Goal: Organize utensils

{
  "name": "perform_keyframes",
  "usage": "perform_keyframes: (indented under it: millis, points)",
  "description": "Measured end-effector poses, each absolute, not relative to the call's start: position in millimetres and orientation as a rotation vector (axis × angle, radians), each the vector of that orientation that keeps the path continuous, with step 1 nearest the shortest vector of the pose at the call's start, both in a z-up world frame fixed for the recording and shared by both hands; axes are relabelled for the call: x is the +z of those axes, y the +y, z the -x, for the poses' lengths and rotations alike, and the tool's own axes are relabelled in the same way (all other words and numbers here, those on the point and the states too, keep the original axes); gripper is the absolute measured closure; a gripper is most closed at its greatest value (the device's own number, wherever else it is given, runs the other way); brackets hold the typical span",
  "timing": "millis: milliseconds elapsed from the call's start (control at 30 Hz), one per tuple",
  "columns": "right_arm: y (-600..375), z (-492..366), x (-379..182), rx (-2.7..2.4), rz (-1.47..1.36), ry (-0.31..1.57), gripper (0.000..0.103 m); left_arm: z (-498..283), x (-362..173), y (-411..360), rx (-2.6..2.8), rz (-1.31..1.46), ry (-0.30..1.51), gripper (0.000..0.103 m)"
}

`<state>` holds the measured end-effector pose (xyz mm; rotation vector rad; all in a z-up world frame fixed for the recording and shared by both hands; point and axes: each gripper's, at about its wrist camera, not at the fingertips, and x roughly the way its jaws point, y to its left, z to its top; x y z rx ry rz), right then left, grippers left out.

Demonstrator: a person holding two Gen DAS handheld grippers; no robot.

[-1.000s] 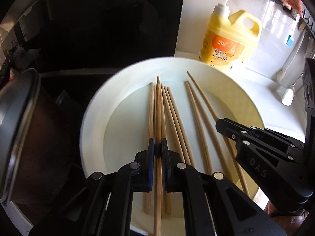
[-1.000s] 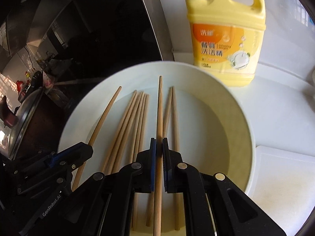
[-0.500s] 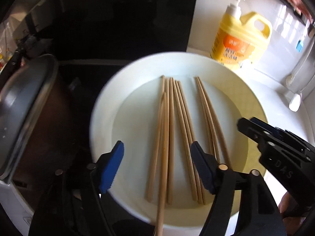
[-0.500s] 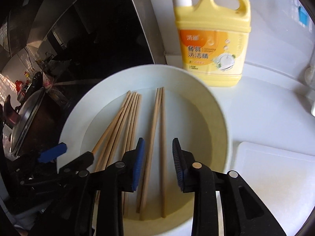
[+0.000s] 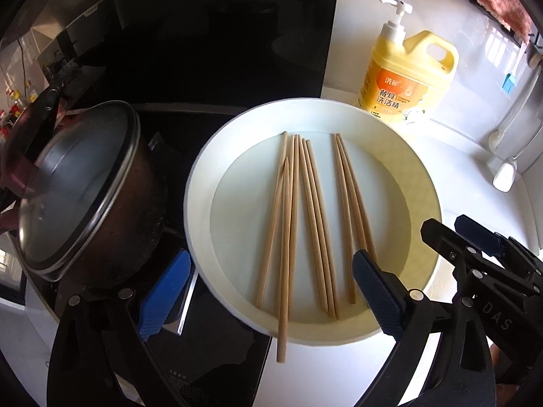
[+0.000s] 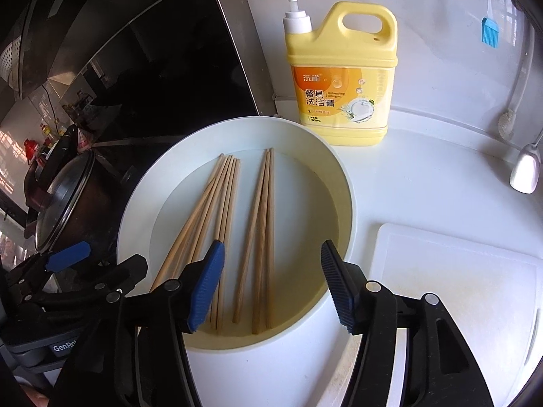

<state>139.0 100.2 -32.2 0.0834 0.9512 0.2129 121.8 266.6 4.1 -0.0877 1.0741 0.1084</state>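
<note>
Wooden chopsticks point(image 5: 307, 217) lie in white bowl point(image 5: 200, 183), long axes 12-to-6. Left tongs point(image 5: 268, 291) wide, just opened, empty; overhanging stick point(image 5: 283, 271) sits between jaws. Right tongs point(image 6: 271, 285) half-open, just opened, empty, over pair point(image 6: 261, 237).

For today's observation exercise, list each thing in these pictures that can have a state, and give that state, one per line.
left gripper: open, holding nothing, jaws just opened.
right gripper: open, holding nothing, jaws just opened.
chopsticks: lying loose in the plate, one sticking out over the near rim.
plate: upright on the counter.
pot: covered by its lid.
detergent bottle: upright, closed by its pump.
</note>
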Motion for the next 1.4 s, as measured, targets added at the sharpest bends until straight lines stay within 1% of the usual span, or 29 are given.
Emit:
perform_keyframes:
  millis: [100, 667, 1400]
  points:
    - [100, -133, -27, 0.204, -0.082, 0.959, 0.041, -116, 11, 270, 0.109, 0.105, 1.080, 0.008]
    - [112, -115, -9, 0.124, 0.001, 0.965, 0.037, -98, 31, 278, 0.157, 0.101, 1.061, 0.007]
    - [117, -109, -6, 0.111, 0.031, 0.976, 0.036, -92, 31, 284, 0.189, 0.094, 1.077, 0.007]
